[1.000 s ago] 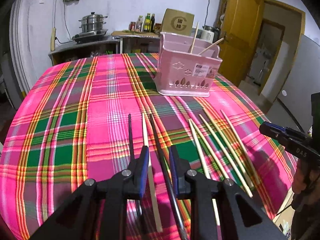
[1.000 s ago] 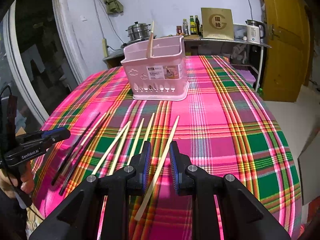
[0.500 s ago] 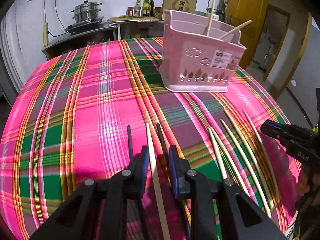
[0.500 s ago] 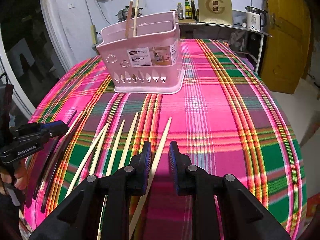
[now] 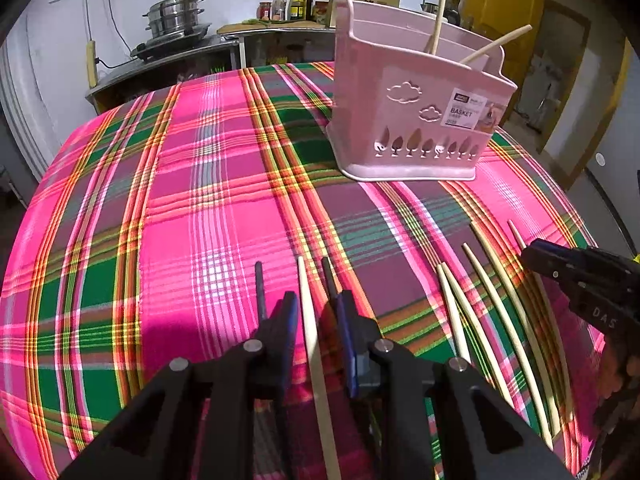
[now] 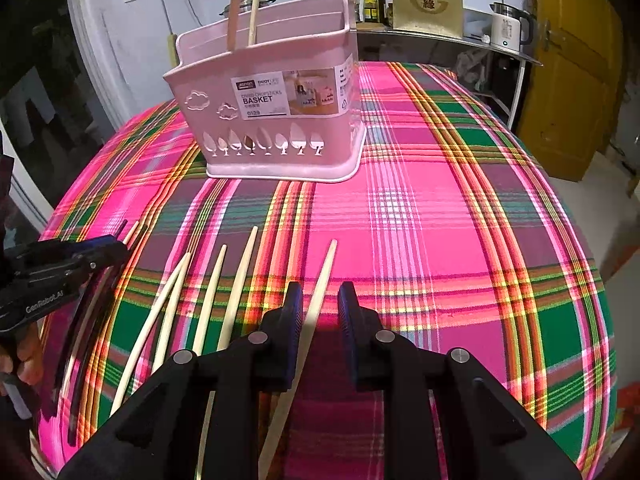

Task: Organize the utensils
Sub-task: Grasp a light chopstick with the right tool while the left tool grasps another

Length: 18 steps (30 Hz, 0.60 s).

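Note:
A pink chopstick basket [image 5: 416,120] stands on the plaid tablecloth [image 5: 200,200] with two pale chopsticks [image 6: 248,0] upright in it. My left gripper [image 5: 314,300] is open, low over the cloth, its jaws straddling a pale chopstick [image 5: 310,332] without touching it. A dark chopstick [image 5: 260,288] lies just left of it and another dark chopstick [image 5: 328,276] just right. My right gripper [image 6: 318,292] is open too, straddling the rightmost pale chopstick [image 6: 324,272]. Several more pale chopsticks [image 6: 236,280] lie to its left.
The basket [image 6: 272,112] sits beyond both chopstick rows. The right gripper [image 5: 536,256] shows at the left view's right edge, the left gripper [image 6: 116,246] at the right view's left edge, with a hand below. A counter with a pot [image 5: 172,16] and bottles stands behind; a yellow door [image 6: 576,80] is at right.
Both grippers have moved forward toward the basket and sunk closer to the cloth. The left one now has the pale chopstick between its jaws instead of the dark one. Jaw widths look the same.

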Each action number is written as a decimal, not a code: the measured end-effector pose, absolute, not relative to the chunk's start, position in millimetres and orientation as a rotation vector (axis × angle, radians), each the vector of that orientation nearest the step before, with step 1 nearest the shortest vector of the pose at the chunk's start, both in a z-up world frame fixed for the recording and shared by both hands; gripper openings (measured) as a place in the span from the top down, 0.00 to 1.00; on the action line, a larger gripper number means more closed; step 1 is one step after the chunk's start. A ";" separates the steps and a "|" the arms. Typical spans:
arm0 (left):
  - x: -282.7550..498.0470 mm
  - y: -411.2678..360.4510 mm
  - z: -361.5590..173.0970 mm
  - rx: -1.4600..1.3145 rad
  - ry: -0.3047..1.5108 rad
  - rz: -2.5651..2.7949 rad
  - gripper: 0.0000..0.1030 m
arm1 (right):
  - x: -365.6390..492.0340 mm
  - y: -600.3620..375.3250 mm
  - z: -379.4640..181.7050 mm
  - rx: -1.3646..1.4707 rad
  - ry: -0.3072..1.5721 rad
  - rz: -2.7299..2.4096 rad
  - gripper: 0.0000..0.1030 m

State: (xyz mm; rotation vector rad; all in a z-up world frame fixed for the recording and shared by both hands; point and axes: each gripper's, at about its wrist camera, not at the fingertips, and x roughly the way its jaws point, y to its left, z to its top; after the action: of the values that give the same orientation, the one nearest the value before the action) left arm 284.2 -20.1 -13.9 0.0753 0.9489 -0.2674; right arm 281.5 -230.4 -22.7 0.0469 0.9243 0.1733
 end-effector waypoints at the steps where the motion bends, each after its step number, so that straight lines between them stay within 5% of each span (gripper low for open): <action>1: 284.8 -20.1 -14.0 0.070 0.952 -0.270 0.79 | 282.1 -229.6 -22.9 0.045 0.925 0.171 0.81; 18: 287.7 -4.9 -13.7 -0.024 0.967 -0.291 0.79 | 288.2 -226.3 -22.5 0.019 0.946 0.153 0.87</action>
State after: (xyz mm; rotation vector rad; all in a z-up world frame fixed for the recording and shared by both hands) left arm 287.7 -4.9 -13.7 -0.0242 0.9667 -0.2908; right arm 288.2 -226.3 -22.5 0.0188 0.9457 0.1534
